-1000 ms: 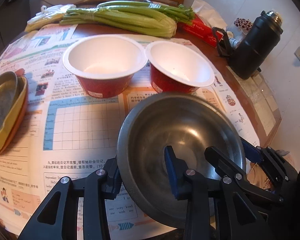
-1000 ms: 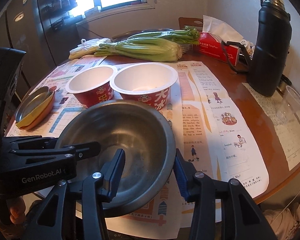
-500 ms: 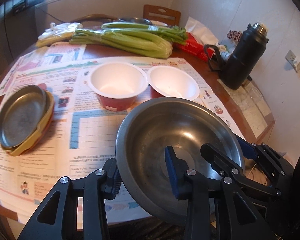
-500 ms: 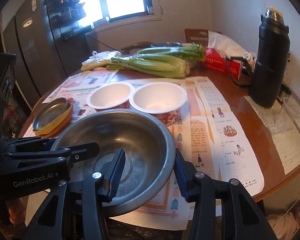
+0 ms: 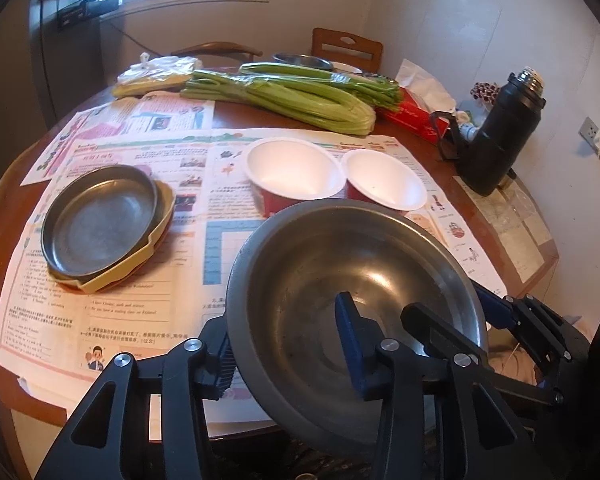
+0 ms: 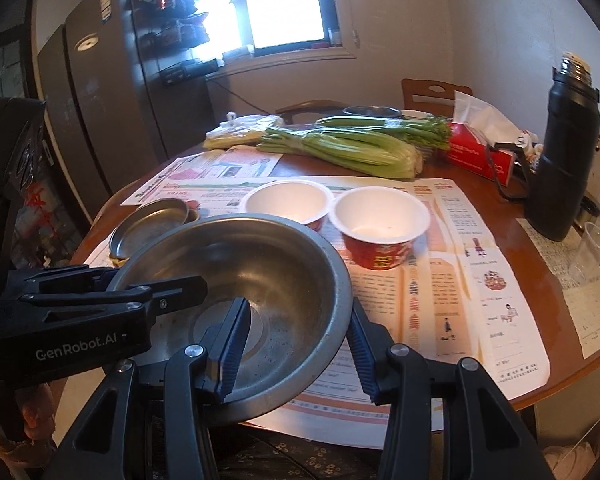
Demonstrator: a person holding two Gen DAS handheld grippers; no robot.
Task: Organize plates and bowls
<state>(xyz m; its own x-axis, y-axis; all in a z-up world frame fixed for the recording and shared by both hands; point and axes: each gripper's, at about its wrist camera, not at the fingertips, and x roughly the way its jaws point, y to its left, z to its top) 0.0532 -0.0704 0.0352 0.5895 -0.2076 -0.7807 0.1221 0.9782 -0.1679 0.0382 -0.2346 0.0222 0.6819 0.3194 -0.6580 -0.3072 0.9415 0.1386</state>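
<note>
Two grippers clamping steel bowl (image 5: 320, 280), refrigerator (image 6: 100, 92) right view only

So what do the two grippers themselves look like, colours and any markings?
Both are matte black plastic linkages joined by silver round-head bolts. The fingers carry blue ribbed pads. The left gripper body reads "GenRobot.AI" in white. The right gripper shows no lettering. No cables visible.
</note>
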